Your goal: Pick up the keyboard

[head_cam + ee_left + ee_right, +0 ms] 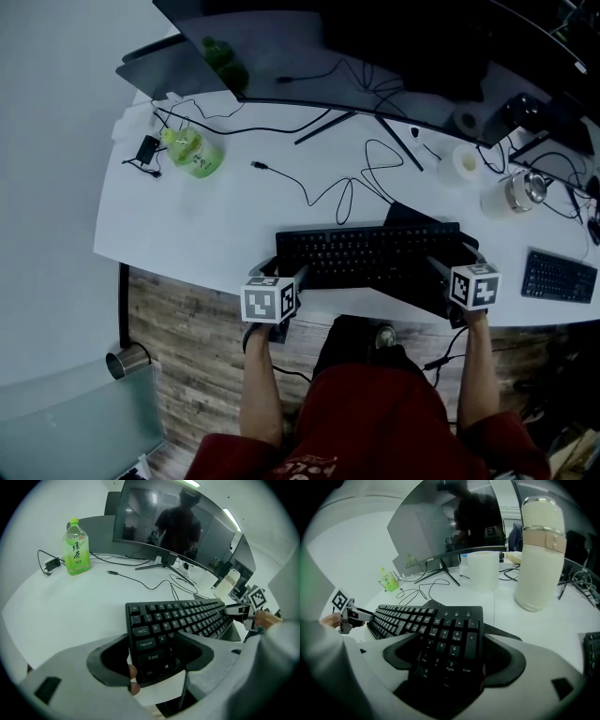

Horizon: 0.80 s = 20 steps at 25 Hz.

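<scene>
The black keyboard [366, 253] lies lengthwise at the white table's [187, 225] front edge, with its near side overhanging. My left gripper [286, 277] has its jaws closed across the keyboard's left end [150, 644], one jaw by the Ctrl and Shift keys and the other over the Z row. My right gripper [450, 272] clamps the number-pad end [450, 634] in the same way. In the left gripper view the right gripper [243, 613] shows at the keyboard's far end. Whether the keyboard still rests on the table is unclear.
A green tea bottle [194, 152] lies at the back left among loose cables [347, 187]. A curved monitor [356, 56] spans the rear. A white roll [466, 161], a white tumbler [541, 555] and a second keyboard [558, 277] stand to the right. A black pad [412, 214] lies under the keyboard.
</scene>
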Tool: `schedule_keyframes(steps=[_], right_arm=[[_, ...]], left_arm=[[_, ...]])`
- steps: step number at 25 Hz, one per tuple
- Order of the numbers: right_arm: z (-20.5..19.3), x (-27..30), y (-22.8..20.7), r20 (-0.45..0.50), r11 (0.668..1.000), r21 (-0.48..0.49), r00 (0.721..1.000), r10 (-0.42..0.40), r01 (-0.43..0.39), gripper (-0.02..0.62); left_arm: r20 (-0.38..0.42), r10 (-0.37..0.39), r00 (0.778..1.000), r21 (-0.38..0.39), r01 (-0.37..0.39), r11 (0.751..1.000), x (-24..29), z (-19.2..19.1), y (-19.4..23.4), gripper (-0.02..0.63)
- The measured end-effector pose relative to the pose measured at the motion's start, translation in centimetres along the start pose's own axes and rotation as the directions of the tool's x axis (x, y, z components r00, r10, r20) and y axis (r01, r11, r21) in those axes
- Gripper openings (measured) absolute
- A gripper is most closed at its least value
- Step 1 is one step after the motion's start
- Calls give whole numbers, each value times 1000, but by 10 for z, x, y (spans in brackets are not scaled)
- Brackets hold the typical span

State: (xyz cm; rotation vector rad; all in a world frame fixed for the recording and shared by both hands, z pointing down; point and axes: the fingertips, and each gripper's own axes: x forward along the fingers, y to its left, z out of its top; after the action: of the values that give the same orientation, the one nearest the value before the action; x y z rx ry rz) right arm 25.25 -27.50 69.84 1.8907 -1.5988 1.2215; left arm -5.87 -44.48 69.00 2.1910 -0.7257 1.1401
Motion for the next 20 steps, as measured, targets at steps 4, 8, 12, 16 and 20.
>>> schedule_keyframes(steps=[4, 8, 12, 16, 20], right_arm=[[6, -4, 1, 28, 1000, -7, 1000, -1, 2, 402], [15, -15, 4, 66, 1000, -12, 998, -2, 3, 402], [35, -30, 7, 137, 1000, -26, 991, -5, 9, 402], [57, -50, 8, 211, 999, -40, 977, -11, 20, 402], [77, -71, 13, 280, 998, -54, 960, -11, 28, 402]], left_arm=[[37, 18, 999, 10, -18, 1000, -8, 5, -1, 308], [91, 27, 995, 20, -29, 999, -20, 16, -4, 308], [161, 31, 986, 50, -40, 998, -36, 36, -9, 308], [237, 38, 971, 69, -56, 996, -56, 59, -17, 308], [303, 45, 952, 82, -73, 994, -78, 79, -23, 308]])
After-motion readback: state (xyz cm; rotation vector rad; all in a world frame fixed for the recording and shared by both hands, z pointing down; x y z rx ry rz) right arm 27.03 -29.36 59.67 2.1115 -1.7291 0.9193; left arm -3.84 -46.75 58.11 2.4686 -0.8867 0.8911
